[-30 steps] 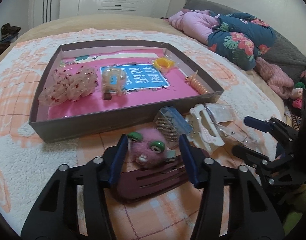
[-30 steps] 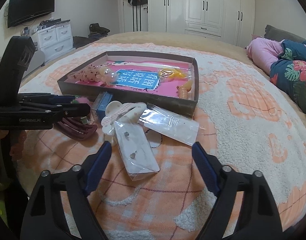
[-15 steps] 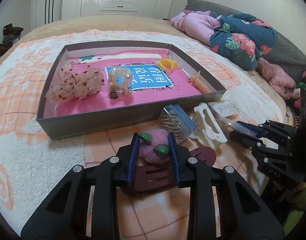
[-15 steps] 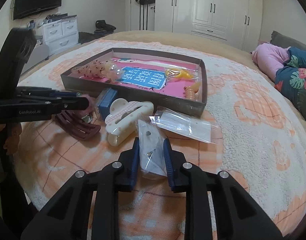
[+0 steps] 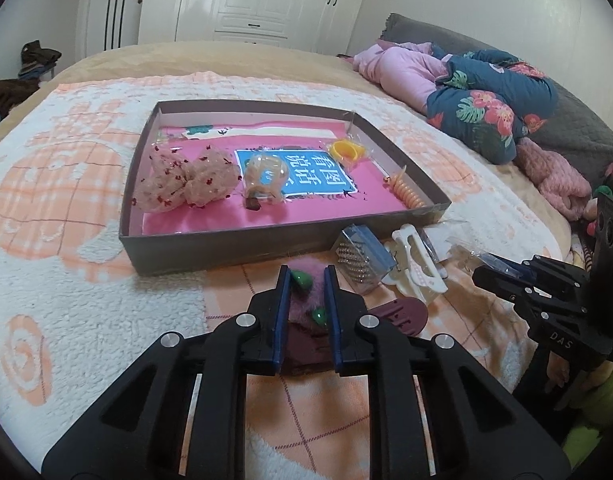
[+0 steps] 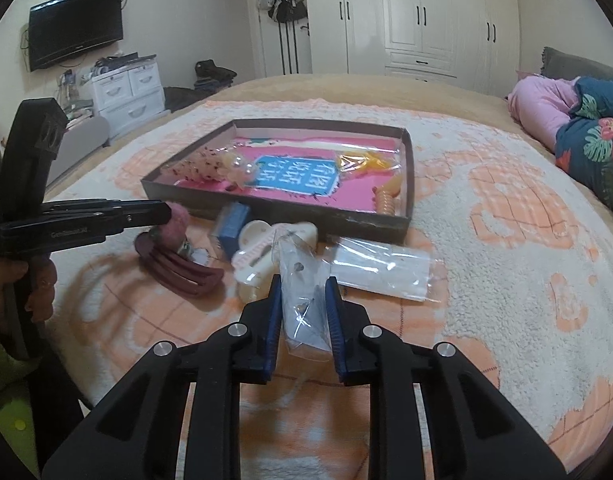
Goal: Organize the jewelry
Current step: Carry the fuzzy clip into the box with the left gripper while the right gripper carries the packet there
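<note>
My left gripper (image 5: 306, 274) is shut on a pink fuzzy clip with green eyes (image 5: 302, 280), lifted just above a maroon hair claw (image 5: 402, 314). It also shows in the right wrist view (image 6: 174, 222). My right gripper (image 6: 304, 284) is shut on a clear bag of earrings (image 6: 302, 308), raised off the bed. The brown tray (image 5: 226, 246) with a pink floor holds scrunchies (image 5: 182, 184), a clear bagged item (image 5: 264, 178), a yellow ring (image 5: 346, 152) and an orange coil tie (image 5: 406, 194).
Before the tray lie a blue-topped box (image 5: 362, 256), a white hair claw (image 5: 414, 260) and a second clear bag (image 6: 382, 268). Pillows and folded clothes (image 5: 478, 96) lie at the right. The bed is covered by an orange and white blanket (image 5: 66, 200).
Both grippers have shut: the left on the pink fuzzy clip, the right on the earring bag. Both have lifted their items a little off the blanket.
</note>
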The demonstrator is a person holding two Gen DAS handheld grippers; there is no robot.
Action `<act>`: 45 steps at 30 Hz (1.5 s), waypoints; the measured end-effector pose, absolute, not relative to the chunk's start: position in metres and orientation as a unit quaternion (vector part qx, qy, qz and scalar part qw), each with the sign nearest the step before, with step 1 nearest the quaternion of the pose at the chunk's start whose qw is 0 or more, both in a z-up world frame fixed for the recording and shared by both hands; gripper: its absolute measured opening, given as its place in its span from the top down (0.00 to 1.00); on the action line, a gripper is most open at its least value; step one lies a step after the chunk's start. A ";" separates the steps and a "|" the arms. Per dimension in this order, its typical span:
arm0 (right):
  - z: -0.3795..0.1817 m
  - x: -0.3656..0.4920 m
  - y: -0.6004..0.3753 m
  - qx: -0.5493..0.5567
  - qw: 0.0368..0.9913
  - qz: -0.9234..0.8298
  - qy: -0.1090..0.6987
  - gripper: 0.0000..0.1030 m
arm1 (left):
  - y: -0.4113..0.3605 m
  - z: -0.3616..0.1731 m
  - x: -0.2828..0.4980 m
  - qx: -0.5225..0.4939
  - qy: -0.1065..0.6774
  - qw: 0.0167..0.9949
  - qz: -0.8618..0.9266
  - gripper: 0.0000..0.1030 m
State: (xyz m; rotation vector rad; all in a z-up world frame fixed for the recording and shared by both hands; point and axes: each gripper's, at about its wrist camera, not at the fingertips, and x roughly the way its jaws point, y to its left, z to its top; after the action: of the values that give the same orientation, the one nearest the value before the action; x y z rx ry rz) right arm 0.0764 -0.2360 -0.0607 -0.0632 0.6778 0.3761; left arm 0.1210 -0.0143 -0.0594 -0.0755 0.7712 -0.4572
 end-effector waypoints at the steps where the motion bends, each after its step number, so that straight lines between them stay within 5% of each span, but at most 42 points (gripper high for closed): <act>1: -0.060 0.076 -0.235 -0.032 0.926 0.184 0.329 0.80 | -0.014 -0.059 0.121 -0.037 0.372 0.901 -0.220 0.91; 45: -0.025 0.113 -0.216 -0.043 0.940 0.185 0.284 0.80 | 0.040 -0.007 0.146 -0.095 0.291 0.938 -0.161 0.91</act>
State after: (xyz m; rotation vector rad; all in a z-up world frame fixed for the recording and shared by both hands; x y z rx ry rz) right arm 0.1127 -0.2162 -0.0249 -0.0874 0.5799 0.3778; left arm 0.1462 0.0404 -0.0066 -0.1942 0.5945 -0.3297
